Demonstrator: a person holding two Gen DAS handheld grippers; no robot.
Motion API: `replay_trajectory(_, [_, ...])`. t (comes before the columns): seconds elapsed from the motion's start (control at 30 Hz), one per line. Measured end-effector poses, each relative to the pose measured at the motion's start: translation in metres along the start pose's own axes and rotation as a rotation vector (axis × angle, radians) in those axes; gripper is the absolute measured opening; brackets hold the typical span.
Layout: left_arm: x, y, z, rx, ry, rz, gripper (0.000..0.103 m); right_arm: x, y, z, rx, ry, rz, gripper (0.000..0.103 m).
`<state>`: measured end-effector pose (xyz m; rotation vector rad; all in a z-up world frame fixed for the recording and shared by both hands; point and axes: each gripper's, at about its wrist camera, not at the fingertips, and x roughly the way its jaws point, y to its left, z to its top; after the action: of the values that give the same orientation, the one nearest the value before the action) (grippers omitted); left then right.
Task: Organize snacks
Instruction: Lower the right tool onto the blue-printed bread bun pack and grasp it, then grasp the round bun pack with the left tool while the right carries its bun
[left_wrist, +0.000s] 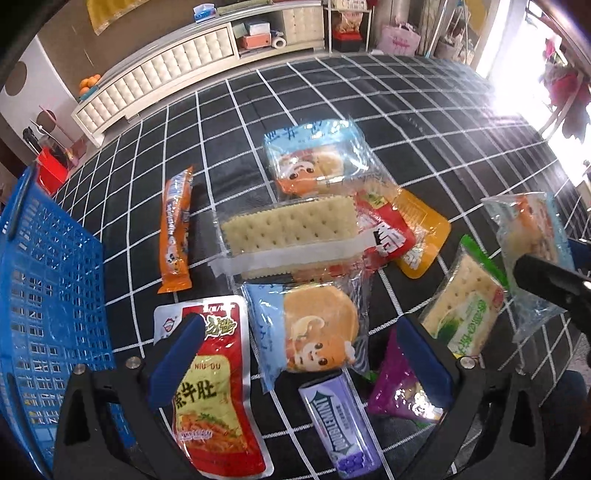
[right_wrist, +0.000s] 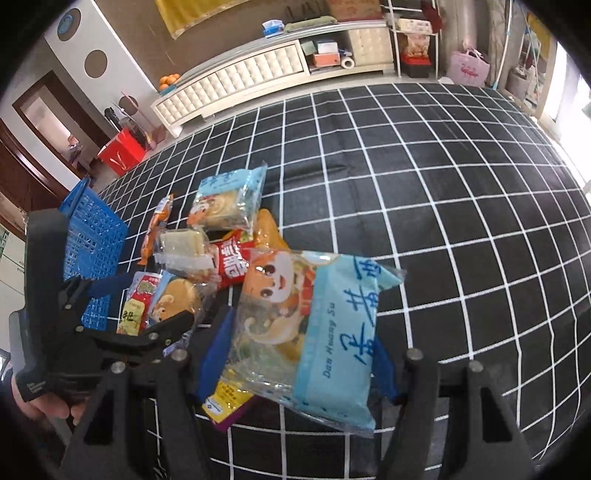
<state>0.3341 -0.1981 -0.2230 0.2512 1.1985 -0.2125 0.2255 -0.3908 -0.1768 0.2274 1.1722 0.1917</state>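
Observation:
Snacks lie in a heap on a black checked cloth (left_wrist: 332, 96). My left gripper (left_wrist: 303, 354) is open, low over a blue pastry pack (left_wrist: 306, 328), with a red pouch (left_wrist: 210, 387) under its left finger and a purple pack (left_wrist: 399, 384) under its right. A gum box (left_wrist: 340, 424) lies between them. My right gripper (right_wrist: 301, 354) is shut on another blue pastry pack (right_wrist: 314, 332) and holds it above the cloth; that held pack (left_wrist: 532, 240) also shows at the right edge of the left wrist view. A blue basket (left_wrist: 48, 295) stands at the left.
The heap also holds a taped cracker pack (left_wrist: 291, 232), an orange sausage stick (left_wrist: 176, 229), a third pastry pack (left_wrist: 314, 158), a red packet (left_wrist: 388, 236), an orange pouch (left_wrist: 421, 236) and a green cracker pack (left_wrist: 465, 306). A white cabinet (right_wrist: 240, 77) lines the back wall.

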Motion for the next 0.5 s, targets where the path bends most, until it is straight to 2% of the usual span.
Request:
replay_trajectory(0.07, [0.007,-0.004,0.002,0.001,0.008,0.003,0.102,0.003,-0.002,0.000,0.003,0.003,0.005,0.071])
replay_trajectory(0.13, [0.014,-0.006,0.003,0.003,0.019,-0.007,0.094,0.005,-0.001,0.000,0.002,0.005,0.008,0.071])
replay_trajectory(0.2, [0.021,-0.005,0.005,-0.007,0.042,-0.004,0.074,0.006,-0.002,0.000,0.002,0.005,0.008,0.071])
replay_trajectory(0.27, [0.024,-0.006,0.006,-0.010,0.042,-0.002,0.073,0.006,-0.002,0.000,0.000,0.005,0.009,0.071])
replay_trajectory(0.4, [0.023,-0.011,0.003,0.020,0.030,0.011,0.055,0.004,-0.001,0.000,0.005,0.004,0.002,0.071])
replay_trajectory(0.5, [0.018,-0.010,0.000,-0.001,0.017,-0.004,0.053,-0.001,0.002,0.000,0.002,-0.004,-0.002,0.071])
